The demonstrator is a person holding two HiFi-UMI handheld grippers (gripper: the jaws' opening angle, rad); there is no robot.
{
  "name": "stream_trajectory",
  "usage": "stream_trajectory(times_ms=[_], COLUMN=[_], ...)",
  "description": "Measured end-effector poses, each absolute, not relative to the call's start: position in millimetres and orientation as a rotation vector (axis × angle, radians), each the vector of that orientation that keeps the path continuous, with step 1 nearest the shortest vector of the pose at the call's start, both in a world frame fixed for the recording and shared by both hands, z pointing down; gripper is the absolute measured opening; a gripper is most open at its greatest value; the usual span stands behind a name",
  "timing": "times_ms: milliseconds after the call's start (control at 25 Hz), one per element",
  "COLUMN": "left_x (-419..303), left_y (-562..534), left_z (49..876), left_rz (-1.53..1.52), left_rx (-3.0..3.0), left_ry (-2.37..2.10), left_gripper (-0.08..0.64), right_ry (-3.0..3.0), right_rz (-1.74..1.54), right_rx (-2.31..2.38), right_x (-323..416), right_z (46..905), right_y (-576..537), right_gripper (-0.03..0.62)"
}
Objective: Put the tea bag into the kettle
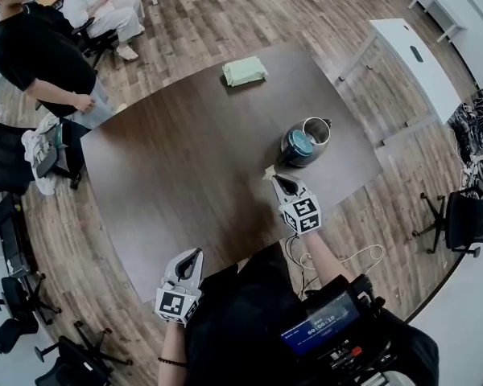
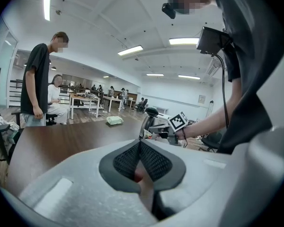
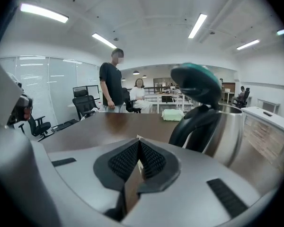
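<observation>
On the desk [image 1: 185,159], right side: kettle [image 1: 302,143], teal lid flipped open
Right gripper [image 1: 275,179]: clamped on tea bag [image 1: 269,171], bag pinched flat between the jaws
Tea bag position: in the air just beside kettle handle, outside the kettle
Left gripper [image 1: 191,256]: jaws together, nothing held, over near desk edge, well apart from kettle

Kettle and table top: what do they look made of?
Kettle: body looks brushed stainless steel, dull silver sheen; handle and lid look plastic, black and teal. Table top: dark wood grain, matte; solid or laminate, cannot tell.
</observation>
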State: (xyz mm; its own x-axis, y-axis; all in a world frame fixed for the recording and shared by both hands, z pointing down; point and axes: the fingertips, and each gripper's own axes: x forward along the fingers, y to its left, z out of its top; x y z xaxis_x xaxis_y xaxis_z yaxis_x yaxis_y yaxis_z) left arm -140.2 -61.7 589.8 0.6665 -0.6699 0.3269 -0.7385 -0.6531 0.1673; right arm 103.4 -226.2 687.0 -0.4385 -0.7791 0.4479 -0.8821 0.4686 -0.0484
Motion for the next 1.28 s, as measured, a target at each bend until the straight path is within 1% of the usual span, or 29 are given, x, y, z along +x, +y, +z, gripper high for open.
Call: stream_trajectory(times_ms=[400, 720, 1000, 1280], left_x=[-109, -67, -32, -12], left_y=[-76, -100, -121, -126], left_z=[581, 575, 572, 571], left_rz=[0.388, 0.341, 0.316, 0.285], left_rx=[2.679, 2.757, 2.789, 2.773], left_ry=[-1.049, -0.952, -0.902, -0.914], left_gripper=[0.003, 0.003, 0.003, 0.003], right_ry=[-2.405, -2.426, -2.433, -2.442], right_rz=[0.314, 0.273, 0.199, 0.17], right_rx=[1.529, 1.593, 1.625, 1.641], right_x=[128, 150, 179, 206], right_z=[618, 578, 544, 528], right_y=[-206, -189, -196, -215], right_gripper=[0.005, 0.005, 0.005, 0.005])
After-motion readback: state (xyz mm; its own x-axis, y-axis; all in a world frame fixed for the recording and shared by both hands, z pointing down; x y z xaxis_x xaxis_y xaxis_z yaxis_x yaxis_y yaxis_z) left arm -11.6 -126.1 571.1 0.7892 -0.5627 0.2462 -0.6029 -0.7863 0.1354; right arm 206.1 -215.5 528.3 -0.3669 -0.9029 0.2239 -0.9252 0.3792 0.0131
